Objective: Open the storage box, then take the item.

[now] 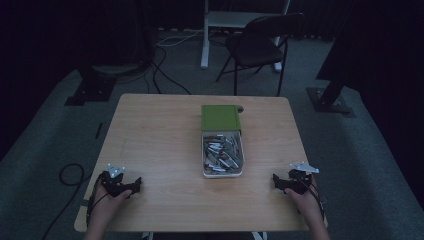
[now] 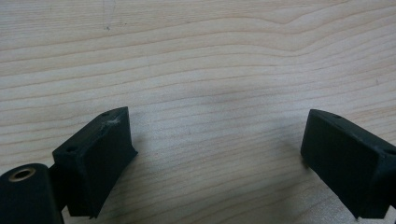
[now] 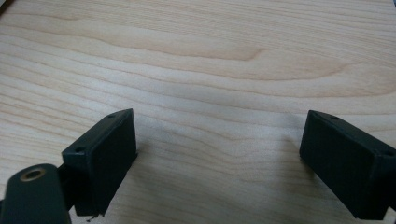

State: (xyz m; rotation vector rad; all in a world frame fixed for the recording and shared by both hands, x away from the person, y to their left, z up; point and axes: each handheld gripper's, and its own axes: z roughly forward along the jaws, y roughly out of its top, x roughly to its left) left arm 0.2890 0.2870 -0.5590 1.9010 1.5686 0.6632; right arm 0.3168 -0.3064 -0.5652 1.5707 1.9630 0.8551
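High view: the left hand-held gripper (image 1: 131, 186) rests at seven o'clock on the wooden surface (image 1: 150, 140), the right hand-held gripper (image 1: 280, 183) at five, a green-lidded tray of metal parts (image 1: 222, 152) centred between. Gripper views reveal both jaws spread wide over bare wood.

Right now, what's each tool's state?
Left tool: open, holding nothing, over the light wooden table.
Right tool: open, holding nothing.
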